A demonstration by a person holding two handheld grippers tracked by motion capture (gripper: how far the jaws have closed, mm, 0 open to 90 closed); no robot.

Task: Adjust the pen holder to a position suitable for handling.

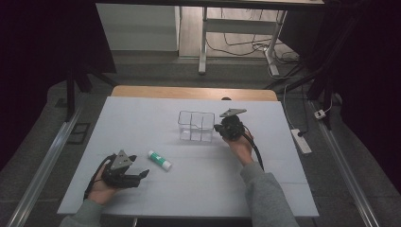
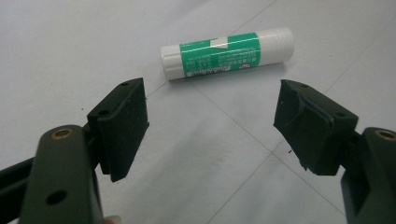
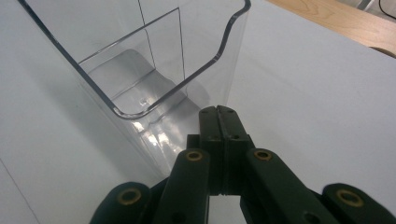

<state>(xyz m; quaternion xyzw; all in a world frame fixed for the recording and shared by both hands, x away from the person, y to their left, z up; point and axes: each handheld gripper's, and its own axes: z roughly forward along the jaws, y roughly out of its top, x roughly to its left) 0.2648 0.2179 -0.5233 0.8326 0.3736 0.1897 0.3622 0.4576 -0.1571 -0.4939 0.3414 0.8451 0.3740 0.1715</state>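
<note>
While the right gripper (image 3: pixel 217 112), jaws closed empty, steadies the clear plastic divided organiser box (image 1: pixel 195 126), the left gripper's (image 2: pixel 210 126) wide-open empty jaws face the unlifted green-and-white glue stick (image 2: pixel 227 52).

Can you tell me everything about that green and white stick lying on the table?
The glue stick is a small round tube, white at both ends, with a green label and tiny print around its middle. It looks like smooth plastic and its cap is on. It lies flat on its side on the pale table, a little beyond the open left gripper. Nothing but the table touches it.
</note>
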